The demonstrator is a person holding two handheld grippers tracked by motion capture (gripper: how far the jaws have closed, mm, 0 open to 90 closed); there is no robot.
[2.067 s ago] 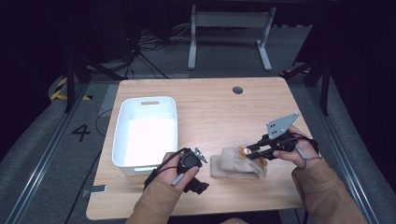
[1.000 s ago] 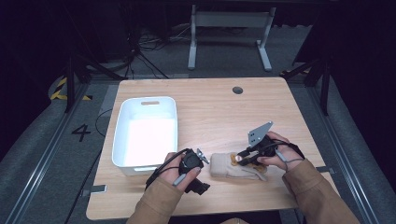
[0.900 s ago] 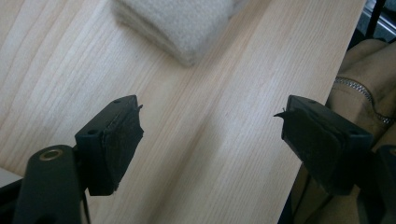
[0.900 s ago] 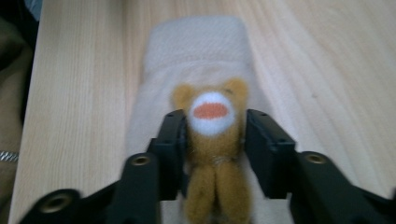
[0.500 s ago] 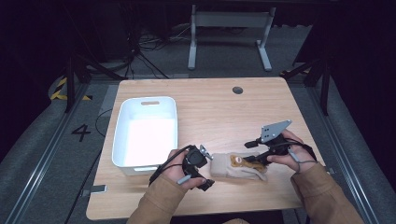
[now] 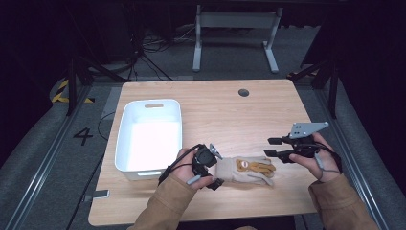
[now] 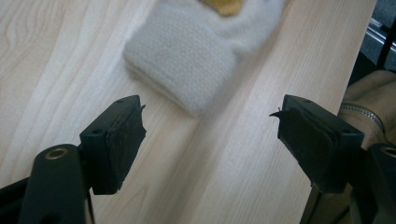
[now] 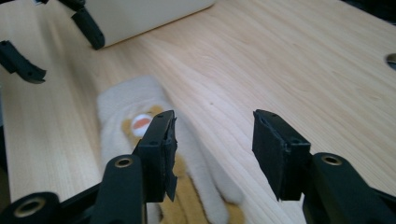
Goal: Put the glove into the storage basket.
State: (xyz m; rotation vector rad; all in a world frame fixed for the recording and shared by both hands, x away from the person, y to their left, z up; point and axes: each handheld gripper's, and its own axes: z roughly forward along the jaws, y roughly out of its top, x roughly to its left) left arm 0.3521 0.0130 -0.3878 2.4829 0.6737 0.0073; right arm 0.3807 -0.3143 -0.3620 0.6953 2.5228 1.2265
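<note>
A cream work glove [image 6: 246, 168] with tan patches and a round orange badge lies flat on the wooden table near its front edge. My left gripper [image 6: 215, 166] sits at the glove's cuff, open. The knitted cuff [image 7: 187, 60] lies just beyond its spread jaws, untouched, and my left gripper [image 7: 208, 140] has only bare wood between them. My right gripper [image 6: 271, 147] hovers above the table, right of the glove's fingertips. It is open; its jaws have just been closing a little with nothing between them. In the right gripper view the glove [image 8: 116, 116] lies past my right gripper [image 8: 212, 149], partly behind its left jaw.
A white plastic bin [image 6: 148, 103] stands on the left half of the table, its corner [image 8: 140, 14] showing far off. A round cable hole [image 6: 243, 92] is at the back right. A tan sleeve [image 7: 369, 93] is near the table's front edge.
My right gripper has come off the glove and moved right and up, with its jaws wider apart. The glove now lies stretched out flat. My left gripper has hardly moved.
</note>
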